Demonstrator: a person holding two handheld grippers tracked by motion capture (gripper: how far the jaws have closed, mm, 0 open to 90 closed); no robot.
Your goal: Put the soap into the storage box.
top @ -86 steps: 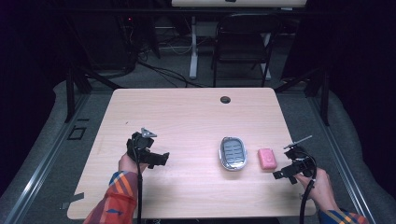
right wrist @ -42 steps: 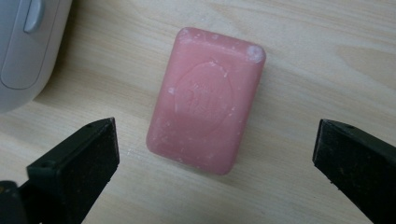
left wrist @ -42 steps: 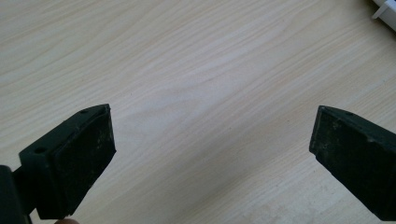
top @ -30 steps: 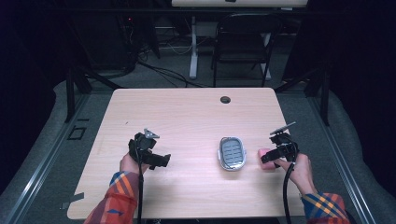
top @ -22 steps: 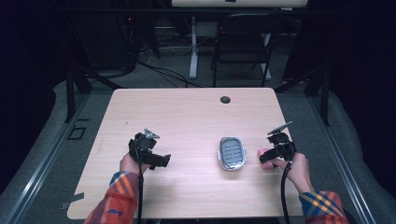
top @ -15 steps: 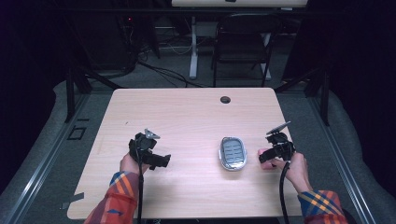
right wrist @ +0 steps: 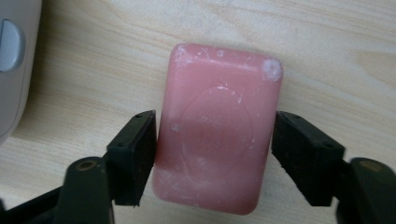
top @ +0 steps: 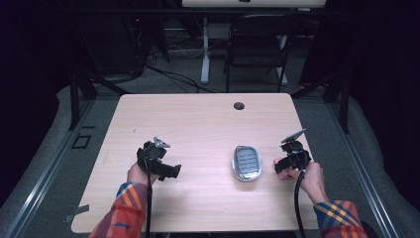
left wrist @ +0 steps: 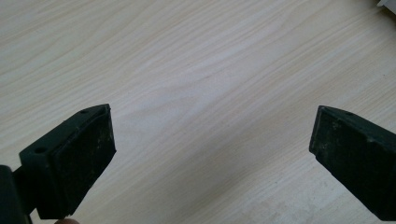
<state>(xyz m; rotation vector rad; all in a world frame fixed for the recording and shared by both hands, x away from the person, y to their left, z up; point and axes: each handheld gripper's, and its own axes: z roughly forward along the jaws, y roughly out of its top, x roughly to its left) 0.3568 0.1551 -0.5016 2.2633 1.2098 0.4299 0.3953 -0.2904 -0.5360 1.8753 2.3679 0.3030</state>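
Right gripper view: the pink soap bar (right wrist: 217, 128) lies flat on the table (right wrist: 327, 42), straddled by the right gripper (right wrist: 214, 154). The jaw on the left of this view touches or all but touches the bar's long side; a thin gap shows at the other jaw, so the grip is not yet closed and the soap sits on the wood unlifted. A corner of the soap dish (right wrist: 14, 60) appears at the left edge, near the bar but apart from it. In the high view the right gripper (top: 283, 163) sits just to the right of the soap dish (top: 246, 162), which holds a ribbed grey insert and nothing else. The left gripper (left wrist: 212, 154) is wide open, holding nothing, over bare wood; in the high view the left gripper (top: 168, 171) rests well to the left of the dish. Judgement: the step in hand is the grasp of the soap, presumably for placing in the dish. The next move calls for closing squarely on the long sides, firmly, since the bar may be slick, then a straight lift and a short carry toward the dish.
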